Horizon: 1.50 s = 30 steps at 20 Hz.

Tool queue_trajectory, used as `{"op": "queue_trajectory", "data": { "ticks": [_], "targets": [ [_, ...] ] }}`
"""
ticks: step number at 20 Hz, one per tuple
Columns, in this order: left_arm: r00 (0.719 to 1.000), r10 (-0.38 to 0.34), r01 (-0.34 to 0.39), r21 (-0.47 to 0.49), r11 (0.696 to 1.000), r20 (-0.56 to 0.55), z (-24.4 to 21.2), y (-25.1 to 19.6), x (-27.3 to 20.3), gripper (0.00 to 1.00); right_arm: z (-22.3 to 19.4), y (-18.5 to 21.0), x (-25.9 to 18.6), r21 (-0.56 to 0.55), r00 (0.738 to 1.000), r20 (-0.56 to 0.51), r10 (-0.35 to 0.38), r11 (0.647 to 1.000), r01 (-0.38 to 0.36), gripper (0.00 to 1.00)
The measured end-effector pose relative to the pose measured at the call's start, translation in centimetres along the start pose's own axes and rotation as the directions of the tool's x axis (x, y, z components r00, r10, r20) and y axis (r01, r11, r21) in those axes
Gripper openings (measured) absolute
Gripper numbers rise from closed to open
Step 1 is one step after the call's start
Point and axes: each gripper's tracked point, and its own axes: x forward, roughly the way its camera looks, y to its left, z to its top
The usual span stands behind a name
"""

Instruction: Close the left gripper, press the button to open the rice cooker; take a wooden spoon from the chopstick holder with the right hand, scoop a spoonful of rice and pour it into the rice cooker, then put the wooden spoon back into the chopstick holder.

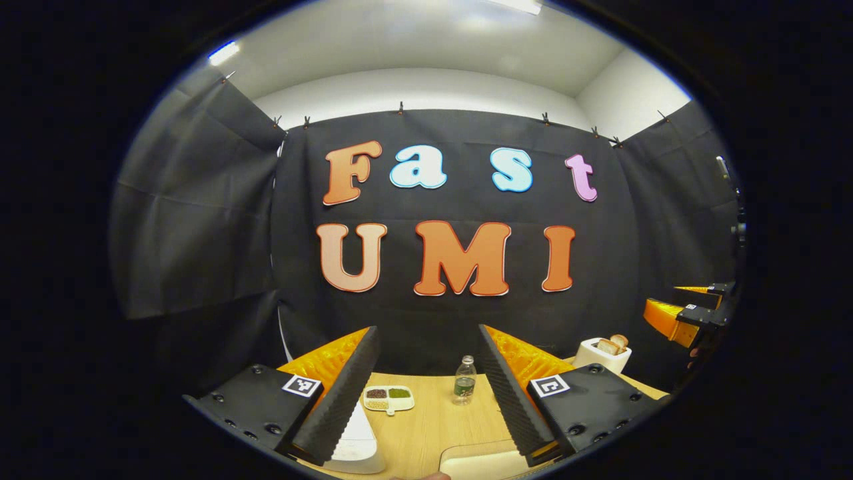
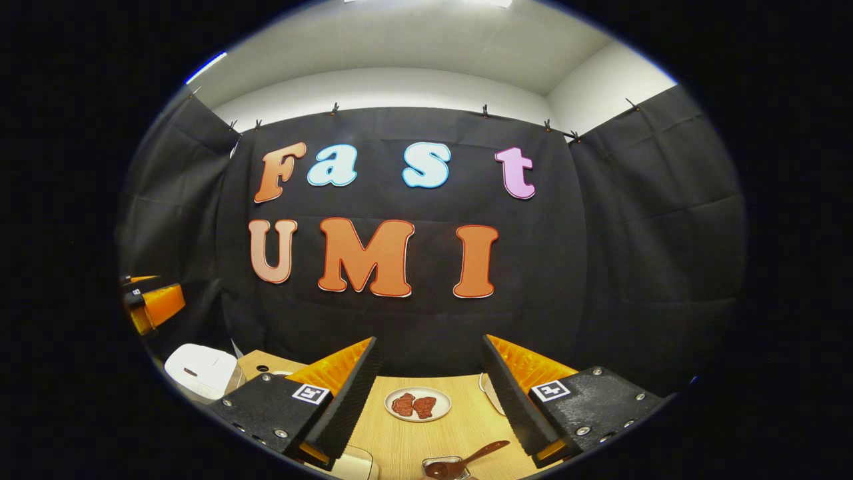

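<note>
2 tools spread wide, nothing held — left tool (image 1: 426, 393), right tool (image 2: 430, 400), above wooden table (image 2: 460, 427).

Left gripper view: I look level across the table (image 1: 426, 427), facing the back wall, well back from it.
Right gripper view: same heading, from farther right.
Shared: table (image 2: 426, 440), rice cooker (image 2: 200, 370).

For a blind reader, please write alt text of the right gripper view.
The right tongs hang open above a wooden table, holding nothing. Between them lies a plate of reddish food; a wooden spoon rests nearer, a white rice cooker at left.
</note>
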Motion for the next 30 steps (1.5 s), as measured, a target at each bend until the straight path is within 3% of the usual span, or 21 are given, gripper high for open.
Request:
{"op": "queue_trajectory", "data": {
  "ticks": [3, 4, 9, 12, 13, 14, 15, 17, 21, 22, 25, 28, 30],
  "targets": [
    [0.998, 0.057, -0.057, 0.030, 0.998, 0.014, 0.6, 2.7, 0.3, 1.00, -0.4, -0.4, 0.1, -0.012, 1.000, -0.010, -0.013, 1.000, 0.013, 0.90],
    [0.997, 0.079, -0.080, 0.036, 0.996, 0.016, 0.7, 3.8, 0.5, 1.00, -0.5, -0.5, 0.2, -0.013, 1.000, -0.011, -0.017, 1.000, 0.017, 0.94],
    [0.987, 0.157, -0.156, 0.043, 0.987, -0.015, 0.5, 9.1, 2.1, 0.97, -1.5, -0.7, 0.1, -0.023, 0.999, -0.033, -0.029, 0.999, 0.029, 0.95],
    [0.975, 0.205, -0.204, 0.020, 0.979, -0.091, -1.0, 12.1, 3.0, 0.50, -2.2, -1.2, 0.0, -0.037, 0.998, -0.048, -0.051, 0.998, 0.050, 0.95],
    [0.964, 0.233, -0.232, 0.029, 0.972, -0.127, -1.9, 13.4, 3.1, 0.29, -2.5, -1.2, -0.1, -0.035, 0.997, -0.056, -0.055, 0.998, 0.053, 0.90],
    [0.956, 0.244, -0.241, 0.034, 0.970, -0.166, -2.8, 14.3, 3.4, 0.07, -2.8, -1.2, -0.1, -0.034, 0.996, -0.062, -0.058, 0.998, 0.056, 0.95],
    [0.944, 0.256, -0.255, 0.036, 0.966, -0.209, -3.5, 14.9, 3.4, 0.07, -3.0, -1.3, -0.1, -0.035, 0.996, -0.068, -0.062, 0.998, 0.060, 0.95],
    [0.926, 0.208, -0.222, -0.008, 0.975, -0.315, -6.1, 14.7, 4.3, 0.04, -3.3, -1.5, -0.1, -0.042, 0.994, -0.074, -0.075, 0.996, 0.072, 0.95],
    [0.852, 0.185, -0.249, -0.068, 0.966, -0.490, -9.9, 16.3, 4.8, 0.05, -3.8, -1.8, -0.3, -0.050, 0.992, -0.085, -0.097, 0.994, 0.093, 0.99],
    [0.834, 0.177, -0.254, -0.079, 0.964, -0.523, -10.5, 16.6, 5.1, 0.05, -3.9, -1.9, -0.3, -0.051, 0.991, -0.088, -0.101, 0.994, 0.096, 0.94],
    [0.764, 0.163, -0.284, -0.098, 0.954, -0.625, -12.9, 17.9, 5.0, 0.05, -4.6, -2.2, -0.4, -0.051, 0.988, -0.107, -0.113, 0.993, 0.108, 0.95],
    [0.666, 0.126, -0.320, -0.129, 0.939, -0.735, -16.0, 18.5, 4.5, 0.05, -5.2, -2.5, -0.7, -0.047, 0.984, -0.123, -0.129, 0.991, 0.124, 0.95],
    [0.582, 0.074, -0.346, -0.164, 0.924, -0.809, -18.8, 18.5, 3.9, 0.03, -5.7, -2.9, -1.0, -0.054, 0.981, -0.134, -0.140, 0.990, 0.134, 0.94]
  ]
}}
